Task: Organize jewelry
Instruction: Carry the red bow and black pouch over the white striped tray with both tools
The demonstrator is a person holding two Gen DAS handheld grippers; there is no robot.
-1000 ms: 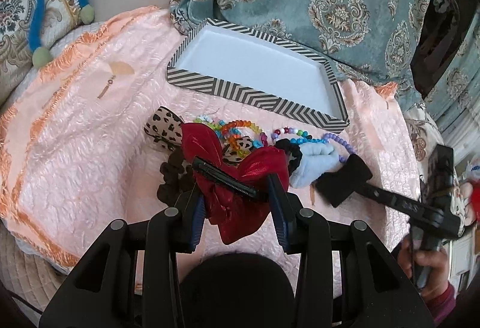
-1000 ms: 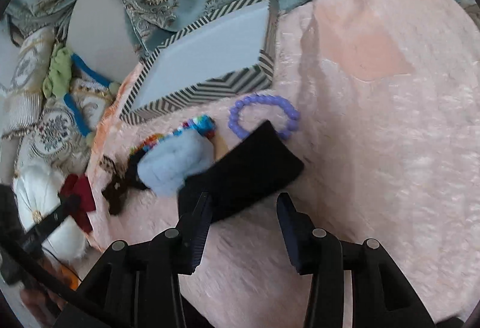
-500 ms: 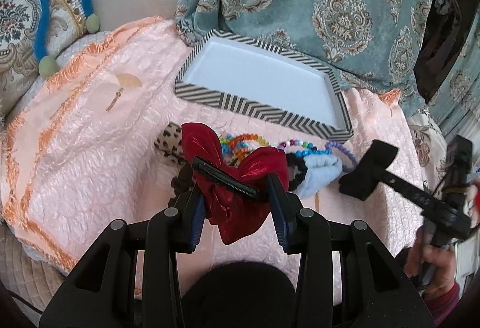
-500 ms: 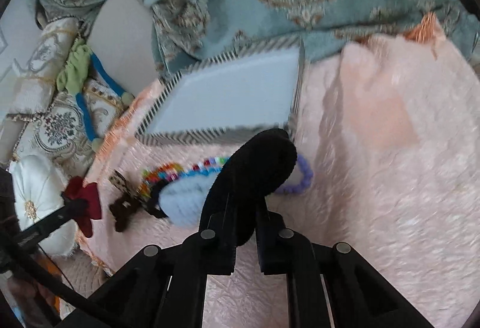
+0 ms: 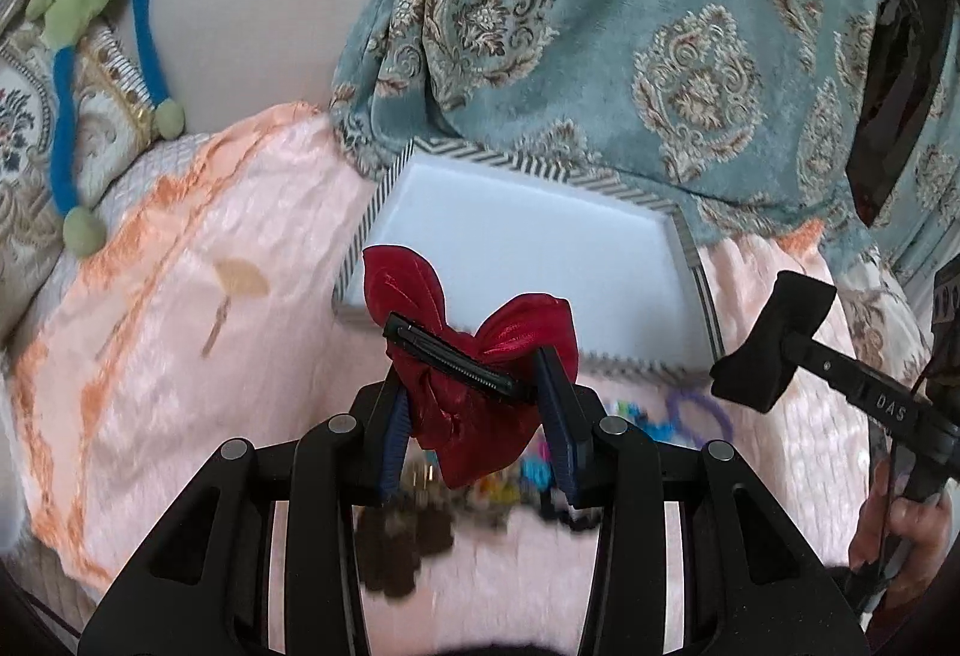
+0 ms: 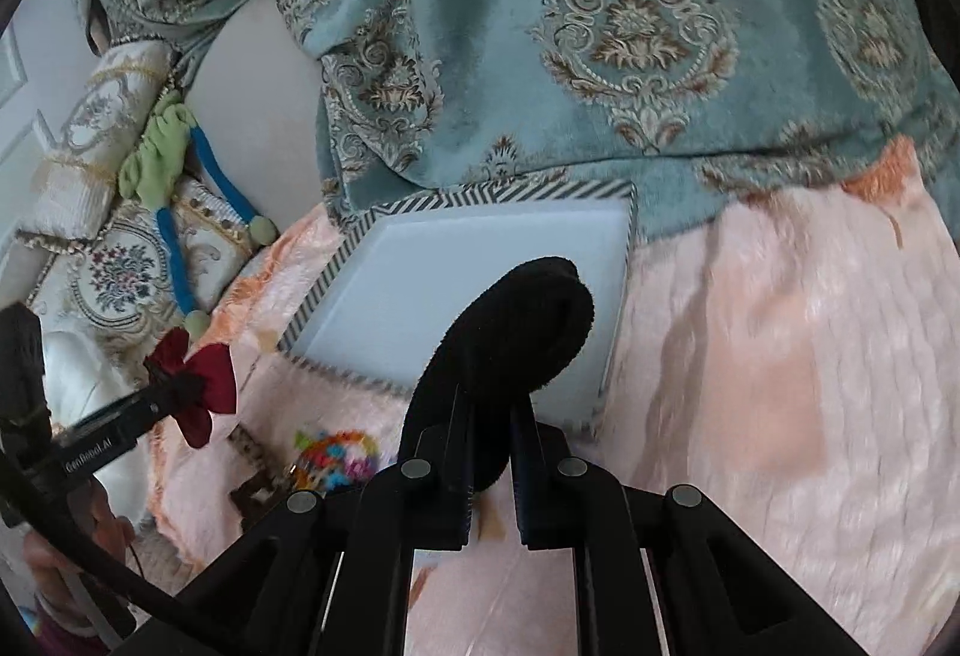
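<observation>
A person stands at a bed covered in a peach, quilted satin spread (image 5: 198, 332), holding a pair of black tongs in each hand. The left tongs (image 5: 477, 404) are closed on a shiny red fabric bow with a black toothed clip (image 5: 480, 356), which hangs in the air between the pads. The right tongs (image 6: 489, 467) are clamped nearly shut on a soft black fabric bow (image 6: 510, 320), also lifted clear of the bed.

The relation that matters is where the shallow white tray with a black-and-white zigzag rim (image 5: 696, 290) lies. It sits ahead of both tongs, on the far part of the spread against a teal damask blanket (image 5: 660, 44). Its long side runs across the left hand's line of sight and slants away from the right. Neither bow is clearly nearer; both appear in front of the tray's near rim, so the likely next move is forward and down to set them inside.

The left wrist view shows the right tongs coming in from the right, with a hand (image 5: 900, 530) below them, and blurred coloured beads (image 5: 528, 470) on the bed beneath. The right wrist view shows more: the tray's whole empty floor, a multicoloured bead bracelet (image 6: 339, 455), and the red bow held off to the left, beside a pale embroidered cushion (image 6: 120, 260).
</observation>
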